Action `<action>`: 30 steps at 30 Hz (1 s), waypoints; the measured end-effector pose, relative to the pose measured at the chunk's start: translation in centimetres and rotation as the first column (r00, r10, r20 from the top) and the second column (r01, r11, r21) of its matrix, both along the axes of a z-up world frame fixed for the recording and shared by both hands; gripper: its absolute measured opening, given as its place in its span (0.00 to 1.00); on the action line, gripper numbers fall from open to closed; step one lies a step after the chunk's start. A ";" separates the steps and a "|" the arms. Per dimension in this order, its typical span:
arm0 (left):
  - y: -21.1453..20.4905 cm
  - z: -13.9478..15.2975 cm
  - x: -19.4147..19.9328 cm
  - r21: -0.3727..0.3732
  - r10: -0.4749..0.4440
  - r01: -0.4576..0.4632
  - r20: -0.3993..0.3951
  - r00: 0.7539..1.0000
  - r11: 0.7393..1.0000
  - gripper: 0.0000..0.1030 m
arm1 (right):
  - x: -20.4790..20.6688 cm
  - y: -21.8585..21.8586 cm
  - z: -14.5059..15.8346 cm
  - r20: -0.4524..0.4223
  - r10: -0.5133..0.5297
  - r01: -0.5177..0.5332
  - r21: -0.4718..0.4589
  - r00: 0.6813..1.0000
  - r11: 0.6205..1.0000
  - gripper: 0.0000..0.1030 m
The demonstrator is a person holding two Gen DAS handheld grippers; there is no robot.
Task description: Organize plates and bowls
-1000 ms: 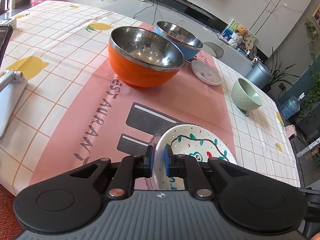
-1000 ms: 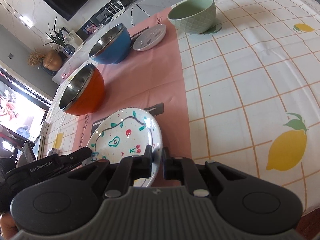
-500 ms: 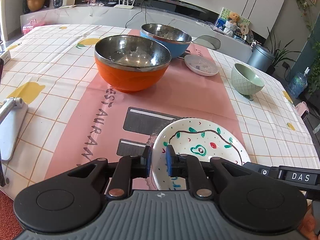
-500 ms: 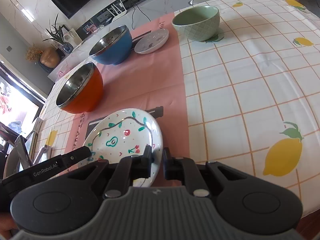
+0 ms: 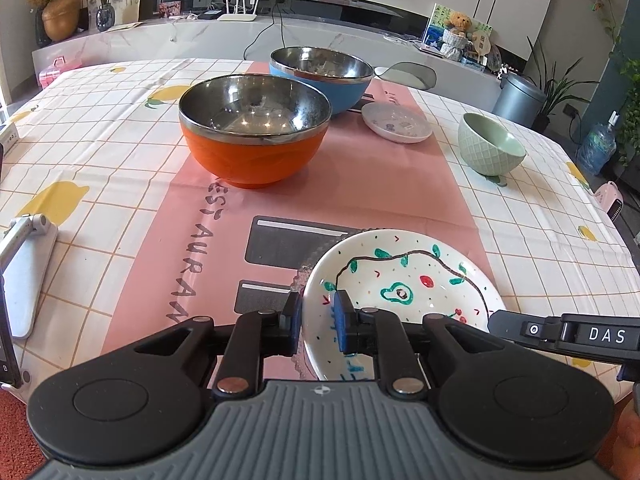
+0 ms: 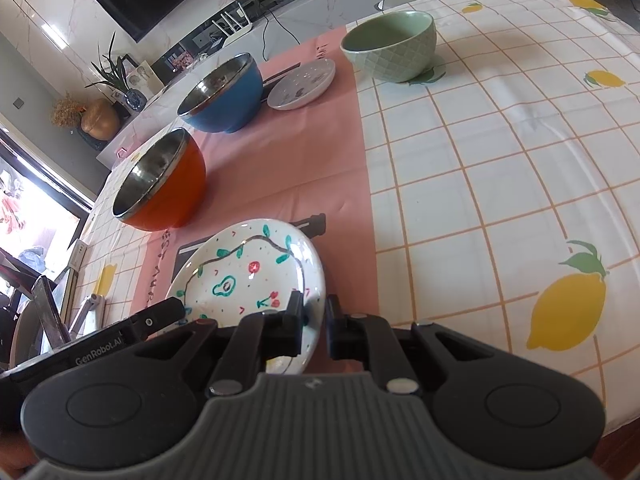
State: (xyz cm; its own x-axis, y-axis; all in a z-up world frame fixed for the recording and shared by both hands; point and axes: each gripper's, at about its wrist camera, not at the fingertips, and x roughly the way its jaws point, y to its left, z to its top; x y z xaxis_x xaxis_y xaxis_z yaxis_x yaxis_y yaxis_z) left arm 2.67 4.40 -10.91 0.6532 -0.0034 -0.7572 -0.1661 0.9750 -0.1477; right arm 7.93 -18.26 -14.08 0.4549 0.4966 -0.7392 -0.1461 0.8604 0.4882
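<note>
Orange bowl point(image 5: 252, 148), blue bowl point(image 5: 322, 78), mint lattice-textured bowl point(image 5: 490, 146), white plate point(image 5: 400, 280) with green-and-red doodles

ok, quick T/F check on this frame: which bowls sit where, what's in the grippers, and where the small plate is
1. Both grippers grip the painted plate by its rim: left gripper, right gripper. True.
2. The orange bowl is nested inside the blue bowl. False: they stand apart on the pink runner, the blue one behind.
3. The green bowl stands on the checked tablecloth, off the runner. True.
4. The small plate is stacked on the green bowl. False: it lies on the runner beside the blue bowl.
</note>
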 end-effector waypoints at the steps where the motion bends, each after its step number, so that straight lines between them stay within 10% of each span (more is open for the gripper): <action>1: 0.0 0.0 0.0 -0.002 0.001 -0.001 0.000 1.000 1.000 0.18 | 0.0 0.0 0.0 0.000 0.000 0.000 0.000 1.000 1.000 0.09; 11: -0.9 0.0 -0.1 0.070 -0.040 0.040 0.005 0.999 0.997 0.20 | -0.1 0.0 0.0 0.000 0.000 0.000 -0.001 1.000 1.000 0.09; 18: -3.1 0.3 -0.3 0.309 -0.104 0.092 0.023 0.994 0.947 0.22 | 0.0 0.2 -0.1 -0.008 0.005 -0.005 0.005 1.000 1.000 0.08; 30: 2.0 -0.2 -0.4 -0.050 0.010 -0.009 0.003 1.000 0.999 0.36 | -0.5 0.2 1.2 0.025 0.047 -0.045 -0.041 0.999 0.998 0.32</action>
